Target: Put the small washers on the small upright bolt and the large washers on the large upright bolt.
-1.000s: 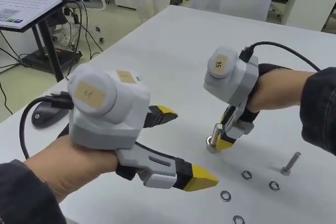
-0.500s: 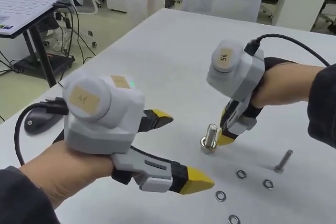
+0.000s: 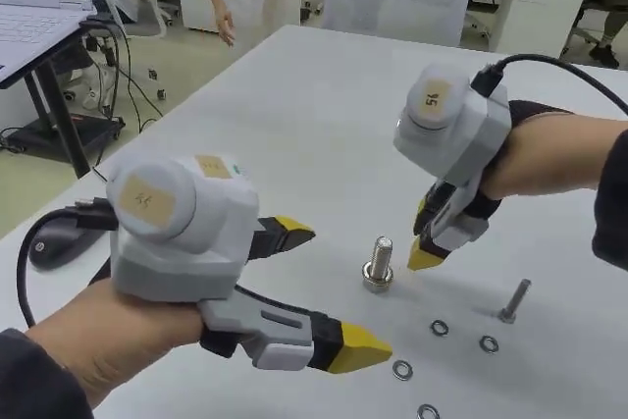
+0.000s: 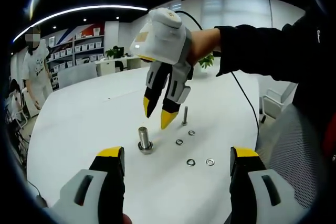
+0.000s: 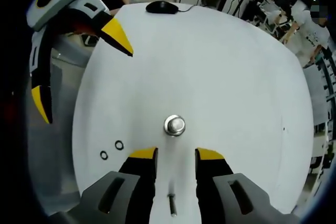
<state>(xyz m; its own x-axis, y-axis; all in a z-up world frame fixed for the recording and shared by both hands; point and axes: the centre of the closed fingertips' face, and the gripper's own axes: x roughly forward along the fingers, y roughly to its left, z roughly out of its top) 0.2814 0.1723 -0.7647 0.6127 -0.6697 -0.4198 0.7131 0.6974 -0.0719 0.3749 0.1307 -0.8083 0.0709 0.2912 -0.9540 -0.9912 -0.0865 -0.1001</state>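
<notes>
White surface (image 3: 324, 115) has loose washers (image 3: 439, 327) lying flat near the large upright bolt (image 3: 378, 262), likely light, stiff, slippery, best pinched edge-on across the rim; left gripper (image 3: 343, 290) spread wide, right gripper (image 3: 422, 240) slightly parted, empty, beside that bolt.

Right tongs (image 3: 423, 239) just beside large bolt (image 3: 378, 264)

White smooth desk (image 3: 324, 95) carries a large silver steel bolt (image 3: 379, 264) standing upright, a thin small steel bolt (image 3: 512, 301) upright well apart from it, four flat silver ring washers (image 3: 439, 328) near them, and a black computer mouse (image 3: 54, 242) near one edge
</notes>
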